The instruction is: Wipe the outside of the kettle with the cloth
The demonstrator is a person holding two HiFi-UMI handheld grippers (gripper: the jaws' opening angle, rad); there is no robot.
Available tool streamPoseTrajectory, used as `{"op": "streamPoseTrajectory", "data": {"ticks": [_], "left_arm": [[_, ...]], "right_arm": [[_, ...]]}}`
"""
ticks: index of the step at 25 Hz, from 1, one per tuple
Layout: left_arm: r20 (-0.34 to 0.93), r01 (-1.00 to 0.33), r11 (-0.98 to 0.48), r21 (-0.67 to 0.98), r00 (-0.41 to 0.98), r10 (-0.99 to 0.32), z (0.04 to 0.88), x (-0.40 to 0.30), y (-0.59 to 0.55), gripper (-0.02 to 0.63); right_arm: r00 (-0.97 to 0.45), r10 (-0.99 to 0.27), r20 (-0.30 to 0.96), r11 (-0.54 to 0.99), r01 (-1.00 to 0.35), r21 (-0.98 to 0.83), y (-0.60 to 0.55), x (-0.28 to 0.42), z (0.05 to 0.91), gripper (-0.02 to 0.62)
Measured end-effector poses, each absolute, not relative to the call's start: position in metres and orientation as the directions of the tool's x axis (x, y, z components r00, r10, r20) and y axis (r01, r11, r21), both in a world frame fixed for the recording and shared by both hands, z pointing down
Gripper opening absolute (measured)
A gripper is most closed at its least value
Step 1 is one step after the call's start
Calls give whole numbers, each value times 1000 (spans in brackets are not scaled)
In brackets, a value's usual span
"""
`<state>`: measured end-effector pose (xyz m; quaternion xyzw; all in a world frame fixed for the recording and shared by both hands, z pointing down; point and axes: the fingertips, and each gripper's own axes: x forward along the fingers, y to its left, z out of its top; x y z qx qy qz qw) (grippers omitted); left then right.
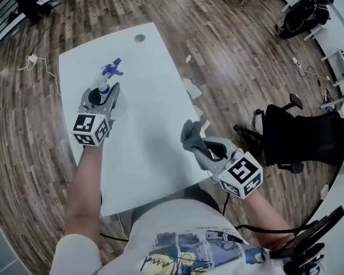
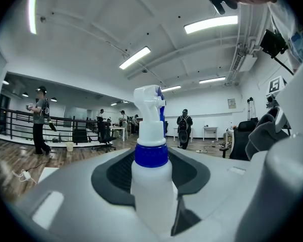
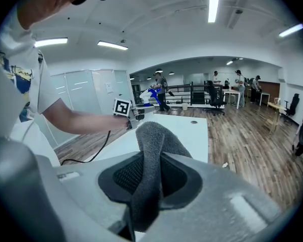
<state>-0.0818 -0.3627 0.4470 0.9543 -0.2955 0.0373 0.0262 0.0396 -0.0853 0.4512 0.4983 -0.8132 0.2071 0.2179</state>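
**Spray bottle held at left, cloth at right, no kettle in view.**
The left gripper (image 1: 105, 91) is seen with jaws partly closed on the body of a white spray bottle (image 1: 109, 73) over the left of the counter (image 1: 143, 96). The right gripper (image 1: 203, 145) is seen with jaws pinched on a grey cloth (image 1: 192, 136) by the counter's near right edge. No kettle is shown in any of the 3 views. The cloth is judged soft, light and floppy; it is best gripped through a bunched fold, with a free end left for wiping.
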Motion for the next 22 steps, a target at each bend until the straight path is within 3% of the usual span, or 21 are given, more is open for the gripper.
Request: {"op": "streamPoseTrajectory", "data": {"ticks": [18,22], "left_arm": [[58,-605,-796,-24,794,-605,477,-86,-367,196],[86,-605,-794,-52,790,-607,480,-90,-367,256]], "right_arm": [[-420,-680,602,441,-889,-122,-85,33,457,78],[-433,-672,601,469,-877,-106,-87,28,457,78]]}}
